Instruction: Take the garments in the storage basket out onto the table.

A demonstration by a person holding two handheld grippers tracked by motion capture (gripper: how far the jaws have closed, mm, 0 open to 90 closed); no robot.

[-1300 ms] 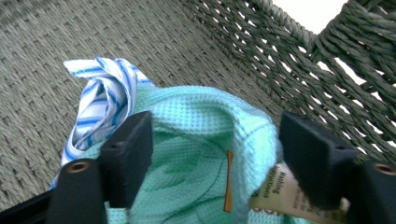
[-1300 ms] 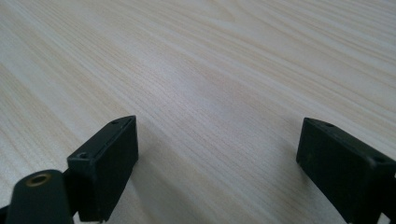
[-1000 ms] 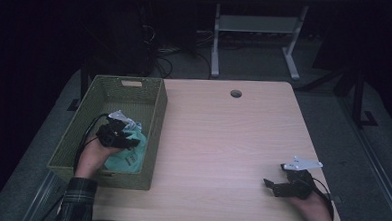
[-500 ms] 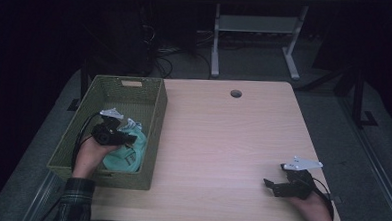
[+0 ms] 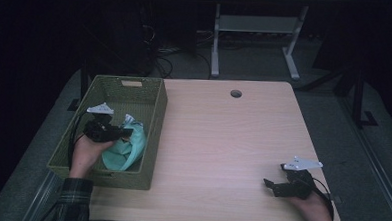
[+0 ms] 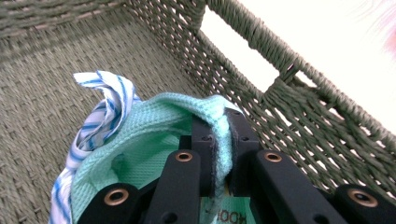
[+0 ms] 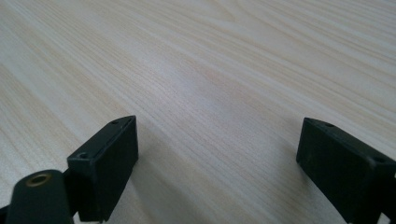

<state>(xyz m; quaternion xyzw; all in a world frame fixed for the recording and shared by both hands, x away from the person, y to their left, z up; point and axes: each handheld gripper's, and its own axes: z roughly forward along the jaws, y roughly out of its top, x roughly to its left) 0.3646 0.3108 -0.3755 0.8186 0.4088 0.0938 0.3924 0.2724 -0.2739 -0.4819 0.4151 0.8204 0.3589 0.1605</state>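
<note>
We count one woven basket (image 5: 135,85) at the table's (image 5: 222,141) left edge, two cloths inside: one mint cloth (image 6: 154,126), one blue-striped cloth (image 6: 105,105) touching it. Left gripper (image 6: 219,130), jaws just closing, pinches the mint cloth's fold. Right gripper (image 7: 217,163) rests agape on bare wood.

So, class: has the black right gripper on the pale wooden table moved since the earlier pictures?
No. The black right gripper keeps its spot by the pale wooden table's near right corner.

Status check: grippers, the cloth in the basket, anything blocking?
Left gripper just closed, pinching mint cloth inside basket. Right gripper open over bare table. Striped cloth clings alongside.
</note>
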